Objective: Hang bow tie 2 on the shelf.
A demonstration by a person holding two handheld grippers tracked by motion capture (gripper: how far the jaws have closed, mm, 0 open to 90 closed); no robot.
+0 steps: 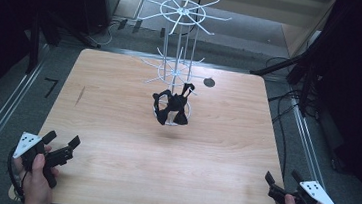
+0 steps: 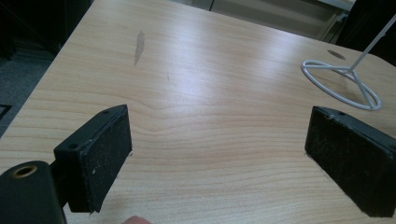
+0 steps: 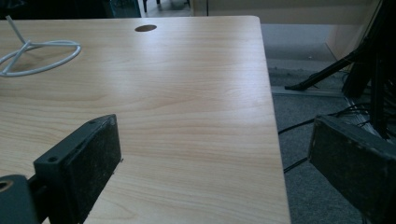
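Table [image 1: 116, 126] carries a white wire rack [image 1: 178, 56] at centre-rear with a black headband [image 1: 171, 108] at its foot, well ahead of left gripper [image 1: 62, 143] and right gripper [image 1: 271, 183], jaws wide, empty, about equally distant.

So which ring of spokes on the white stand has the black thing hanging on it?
The lower ring: the black thing dangles below it; the top ring is bare.

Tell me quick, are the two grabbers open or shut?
Left gripper: open, holding nothing.
Right gripper: open, holding nothing.
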